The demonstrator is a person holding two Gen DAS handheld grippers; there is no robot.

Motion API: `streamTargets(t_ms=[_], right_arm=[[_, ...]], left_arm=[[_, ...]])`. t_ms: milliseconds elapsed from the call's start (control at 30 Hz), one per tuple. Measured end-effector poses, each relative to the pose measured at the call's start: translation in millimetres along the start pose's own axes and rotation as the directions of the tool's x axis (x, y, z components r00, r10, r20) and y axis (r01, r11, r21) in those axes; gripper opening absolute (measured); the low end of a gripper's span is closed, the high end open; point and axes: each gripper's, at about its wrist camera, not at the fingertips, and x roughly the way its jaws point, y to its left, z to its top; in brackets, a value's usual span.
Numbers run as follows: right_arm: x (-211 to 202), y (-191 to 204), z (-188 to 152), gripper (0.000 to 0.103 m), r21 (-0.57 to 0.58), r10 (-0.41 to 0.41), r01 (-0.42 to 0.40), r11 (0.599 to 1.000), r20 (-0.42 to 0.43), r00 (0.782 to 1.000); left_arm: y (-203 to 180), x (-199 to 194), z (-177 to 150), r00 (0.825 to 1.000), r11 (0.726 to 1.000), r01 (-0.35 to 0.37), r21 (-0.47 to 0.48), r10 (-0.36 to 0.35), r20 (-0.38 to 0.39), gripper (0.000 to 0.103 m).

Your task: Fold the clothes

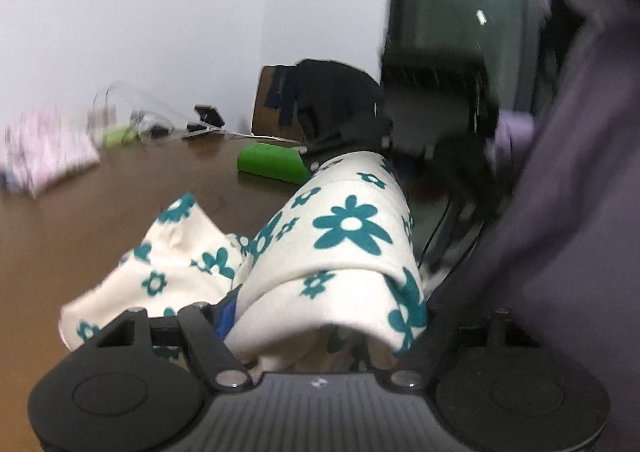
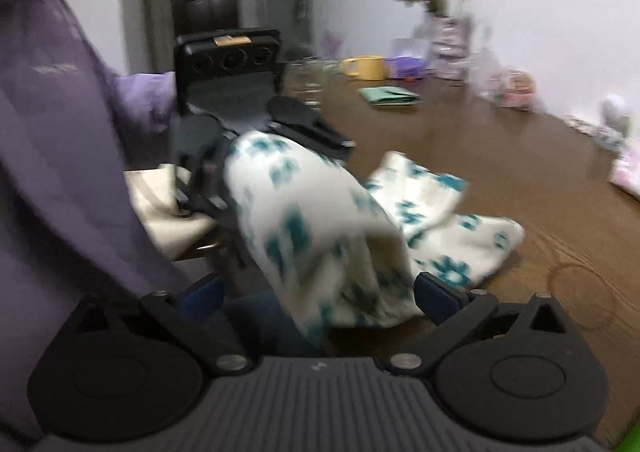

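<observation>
**Flowered cloth slung between my two grippers over the brown table**

The surface under me is a dark brown wooden table [image 2: 500, 156] with a faint ring stain toward my right wrist view's 4 o'clock. White walls close the room; a dark door [image 2: 204, 4] stands at 11 o'clock in that view, and a bright lamp glares at 1 o'clock in the left wrist view.

The white garment with teal flowers [image 1: 344, 236] hangs in a raised fold between my two tools, its loose end trailing on the table at 9 o'clock from the fold. My left gripper [image 1: 320, 316] has its fingers mostly buried under the cloth, so I cannot tell whether it pinches. My right gripper [image 2: 320, 292] stands with jaws wide apart, blue pads [image 2: 434, 292] bare, and the cloth drooping between them without being pressed.

Around it: a green block [image 1: 272, 164] at 12 o'clock in the left view, a cardboard box [image 1: 272, 108] behind it, and a blurred pink packet [image 1: 48, 148] at 9 o'clock. In the right view, a yellow mug [image 2: 366, 66], a mint-green wallet [image 2: 390, 96], a clear glass jar [image 2: 308, 84] and a vase of pink flowers [image 2: 440, 4] sit between 12 and 1 o'clock. My purple jacket sleeve [image 2: 60, 132] blocks the whole 9 o'clock side.
</observation>
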Motion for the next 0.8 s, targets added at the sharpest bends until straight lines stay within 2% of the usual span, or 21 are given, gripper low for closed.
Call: streamTargets(t_ms=[67, 133, 233, 333, 367, 400, 433, 500, 567, 633, 733, 800], right_arm=[[3.3, -7.8, -6.2, 0.103, 0.018, -0.043, 0.042, 0.999, 0.046, 0.998], [4.3, -21.9, -7.7, 0.103, 0.063, -0.042, 0.035, 0.997, 0.123, 0.991], [4.6, -33.9, -7.0, 0.103, 0.114, 0.035, -0.058, 0.992, 0.195, 0.980], [7.6, -44.6, -7.2, 0.102, 0.168, 0.132, -0.179, 0.969, 0.260, 0.957], [7.6, -50.4, -8.7, 0.098, 0.212, 0.165, -0.233, 0.949, 0.293, 0.942], [5.4, -53.7, -12.3, 0.086, 0.255, 0.186, -0.272, 0.928, 0.316, 0.930], [8.0, -62.2, -12.8, 0.076, 0.328, 0.203, -0.314, 0.891, 0.332, 0.921], [9.3, -73.0, -16.9, 0.071, 0.452, 0.167, -0.325, 0.831, 0.355, 0.920], [6.1, -82.1, -22.5, 0.070, 0.537, 0.142, -0.346, 0.769, 0.383, 0.913], [9.5, -92.3, -30.2, 0.069, 0.620, 0.126, -0.374, 0.689, 0.406, 0.905], [19.2, -106.1, -37.7, 0.069, 0.729, 0.090, -0.383, 0.567, 0.408, 0.909], [25.7, -114.7, -40.7, 0.069, 0.796, 0.052, -0.364, 0.484, 0.389, 0.920]], left_arm=[[10.9, -3.0, 5.6, 0.999, 0.998, 0.035, -0.059, -0.035, 0.005, 0.071], [16.7, -5.7, 8.0, 0.997, 0.992, 0.073, -0.106, -0.073, 0.007, 0.071], [26.0, -13.9, 6.8, 0.990, 0.972, 0.143, -0.187, -0.140, 0.031, 0.072], [33.2, -16.8, 5.6, 0.989, 0.960, 0.148, -0.238, -0.146, 0.027, 0.076], [35.2, -16.5, 6.0, 0.990, 0.957, 0.143, -0.253, -0.142, 0.026, 0.079], [37.2, -16.4, 6.7, 0.991, 0.954, 0.135, -0.269, -0.133, 0.026, 0.079], [40.0, -18.0, 8.3, 0.993, 0.950, 0.117, -0.288, -0.112, 0.035, 0.080], [48.9, -25.9, 11.1, 0.995, 0.937, 0.095, -0.336, -0.076, 0.068, 0.082], [57.2, -37.9, 11.2, 0.991, 0.929, 0.090, -0.360, -0.048, 0.123, 0.087], [64.3, -49.6, 10.0, 0.983, 0.925, 0.081, -0.371, -0.014, 0.181, 0.087], [72.5, -60.4, 14.1, 0.968, 0.902, -0.006, -0.432, 0.113, 0.223, 0.087], [75.4, -65.0, 17.7, 0.945, 0.874, -0.072, -0.481, 0.214, 0.247, 0.087]])
